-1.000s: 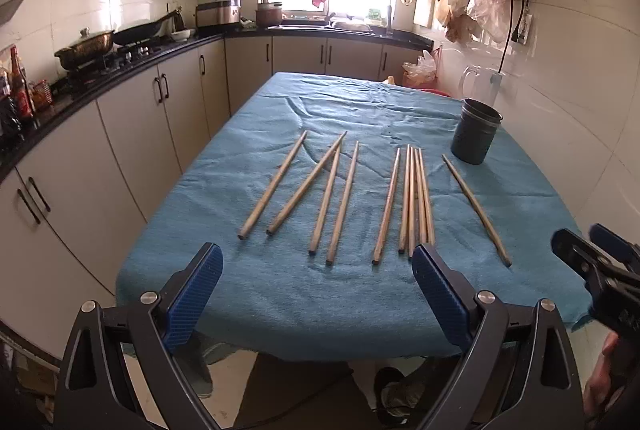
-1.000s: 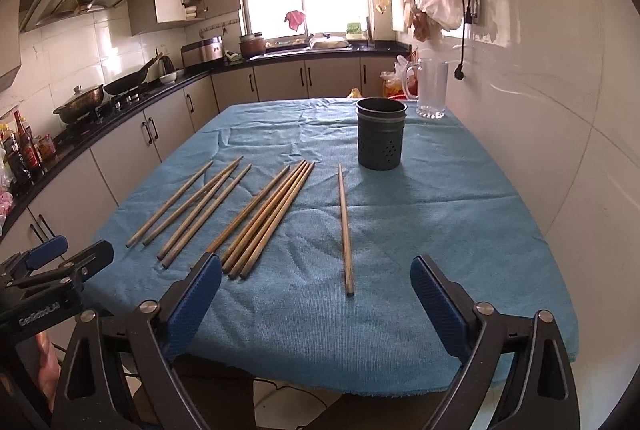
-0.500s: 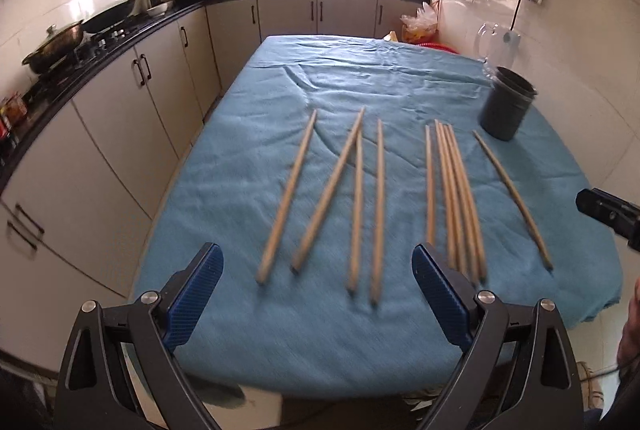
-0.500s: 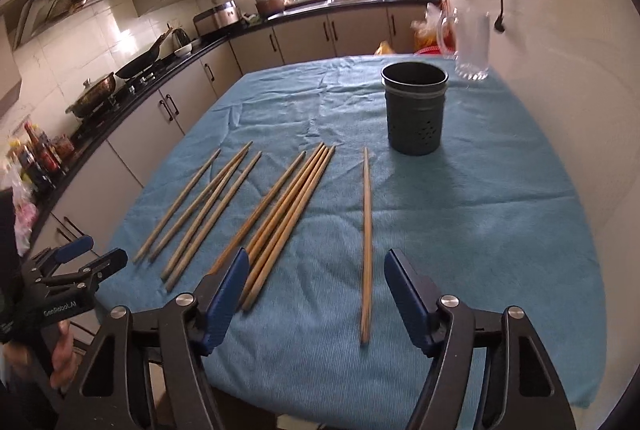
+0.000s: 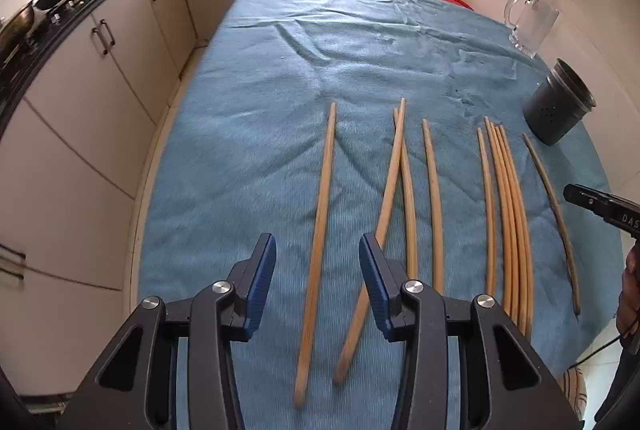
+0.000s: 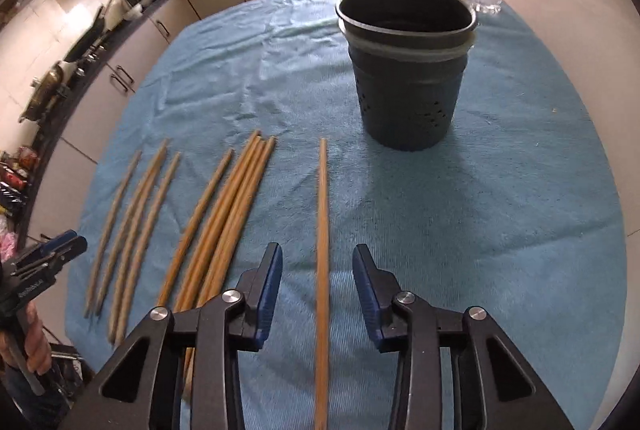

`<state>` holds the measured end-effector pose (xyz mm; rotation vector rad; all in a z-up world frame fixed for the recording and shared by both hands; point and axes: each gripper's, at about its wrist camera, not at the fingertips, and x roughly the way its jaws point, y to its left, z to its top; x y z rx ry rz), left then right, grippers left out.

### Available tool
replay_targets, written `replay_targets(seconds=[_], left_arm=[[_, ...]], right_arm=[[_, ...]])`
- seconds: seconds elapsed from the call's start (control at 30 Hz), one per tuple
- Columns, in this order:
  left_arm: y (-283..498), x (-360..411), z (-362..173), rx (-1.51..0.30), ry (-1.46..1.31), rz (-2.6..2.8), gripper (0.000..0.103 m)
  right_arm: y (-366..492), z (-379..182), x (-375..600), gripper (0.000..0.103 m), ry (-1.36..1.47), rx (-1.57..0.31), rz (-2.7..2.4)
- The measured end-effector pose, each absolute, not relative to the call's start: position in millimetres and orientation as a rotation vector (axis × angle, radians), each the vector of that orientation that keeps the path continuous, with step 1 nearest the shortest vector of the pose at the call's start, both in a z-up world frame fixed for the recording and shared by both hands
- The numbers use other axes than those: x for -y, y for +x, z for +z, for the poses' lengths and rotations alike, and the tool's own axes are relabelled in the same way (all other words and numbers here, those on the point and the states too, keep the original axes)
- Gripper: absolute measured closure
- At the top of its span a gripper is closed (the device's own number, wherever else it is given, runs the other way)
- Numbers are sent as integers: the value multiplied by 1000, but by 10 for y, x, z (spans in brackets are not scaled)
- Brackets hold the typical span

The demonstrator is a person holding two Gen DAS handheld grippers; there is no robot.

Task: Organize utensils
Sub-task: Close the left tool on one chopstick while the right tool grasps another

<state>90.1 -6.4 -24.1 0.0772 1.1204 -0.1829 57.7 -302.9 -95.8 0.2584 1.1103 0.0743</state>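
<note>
Between each gripper's closing fingers (image 6: 269, 294) lies one untouched chopstick (image 6: 322, 230).

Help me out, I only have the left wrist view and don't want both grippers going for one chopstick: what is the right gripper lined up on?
Observer: The right gripper straddles the lone chopstick lying nearest the holder. Its jaws have just been closing, but the pads are not touching it yet.
Operator: Is anything in the holder already?
Observer: No chopstick stands in it, and what shows of its dark inside looks empty.
</note>
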Motion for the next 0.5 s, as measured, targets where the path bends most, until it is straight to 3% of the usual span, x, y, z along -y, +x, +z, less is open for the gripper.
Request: replay_targets(seconds=[0.17, 0.2, 0.33, 0.5], left_arm=[[1111, 127, -321, -1151, 97, -190, 76], [1159, 134, -340, -1157, 97, -189, 76], [1321, 153, -432, -1184, 107, -195, 88], [1480, 220, -537, -1217, 142, -198, 88]], right_arm=[[727, -1069, 2952, 73, 216, -1140, 57], [756, -1094, 2948, 78, 212, -1147, 53], [806, -1152, 2973, 80, 197, -1165, 47], [880, -1160, 2906, 80, 150, -1173, 43]])
